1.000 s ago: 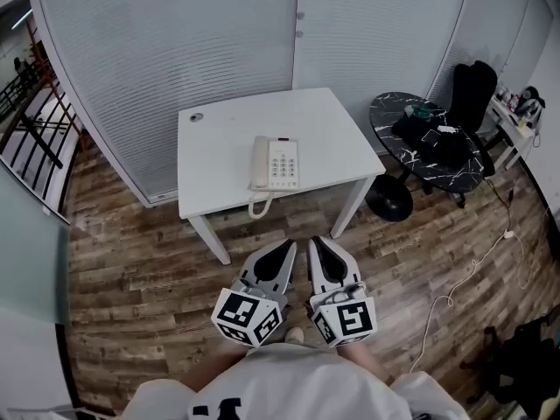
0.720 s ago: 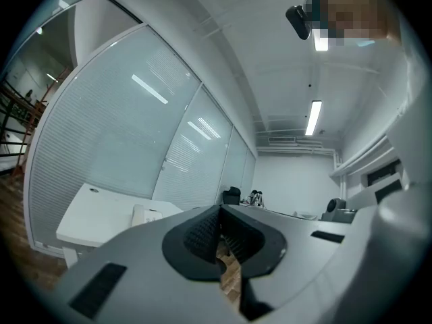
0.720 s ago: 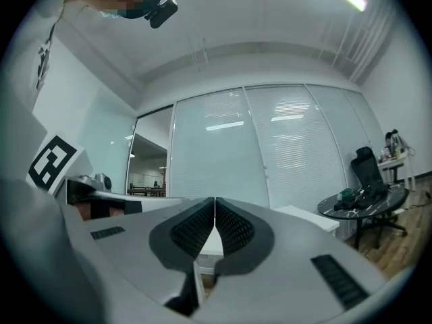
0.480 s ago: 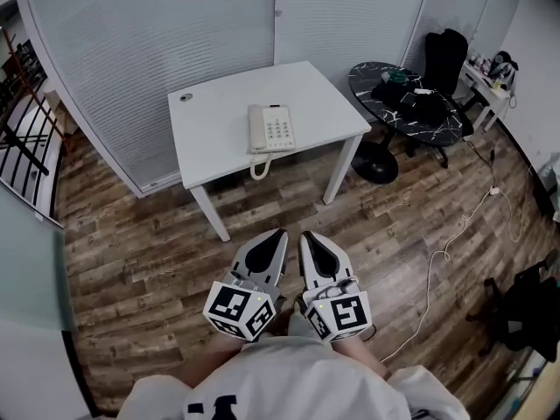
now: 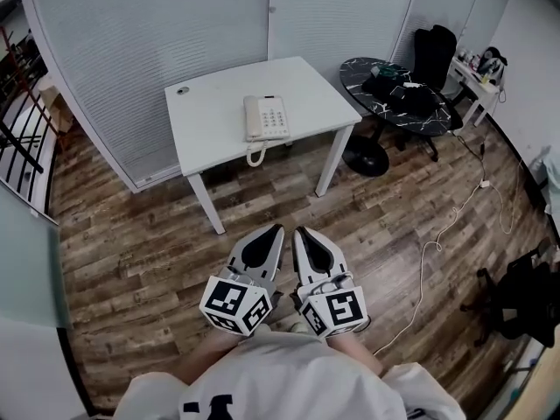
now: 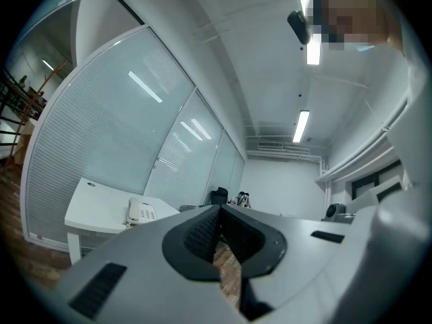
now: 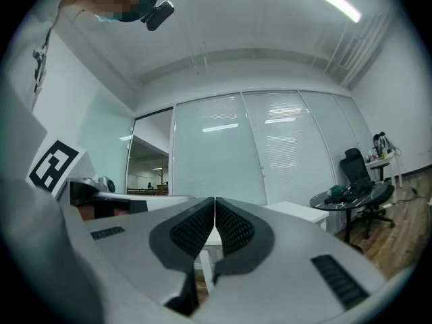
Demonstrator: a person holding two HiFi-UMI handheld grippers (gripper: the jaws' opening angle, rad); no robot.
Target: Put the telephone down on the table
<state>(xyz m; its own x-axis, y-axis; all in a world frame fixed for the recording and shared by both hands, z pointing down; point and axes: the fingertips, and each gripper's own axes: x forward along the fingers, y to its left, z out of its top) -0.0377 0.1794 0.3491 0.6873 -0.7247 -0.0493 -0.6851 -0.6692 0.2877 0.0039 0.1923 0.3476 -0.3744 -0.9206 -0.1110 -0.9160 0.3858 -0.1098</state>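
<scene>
Both left gripper [image 5: 276,230] and right gripper [image 5: 299,232] jaws together, telephone [image 5: 266,117] on table [image 5: 210,116] well ahead.

The table [image 5: 210,134] is white and the telephone [image 5: 266,116] cream. At six o'clock, the left gripper [image 5: 276,231] and right gripper [image 5: 298,232] are grey with black pads and black-and-white marker cubes. The plank floor [image 5: 131,261] is streaky brown. At two o'clock, the round table [image 5: 363,73] is black, veined white.

Table [image 5: 210,125]: white top, smooth, matt.
Telephone [image 5: 265,116]: pale plastic, slightly glossy.
Floor [image 5: 131,252]: wood-grain planks, mottled brown.
Side table [image 5: 354,77]: black, marble-veined, glossy.
Left hand-held gripper [image 5: 275,231] and right hand-held gripper [image 5: 300,233]: grey matt plastic. Pads [image 6: 202,231] are faced in black, finely ribbed.
</scene>
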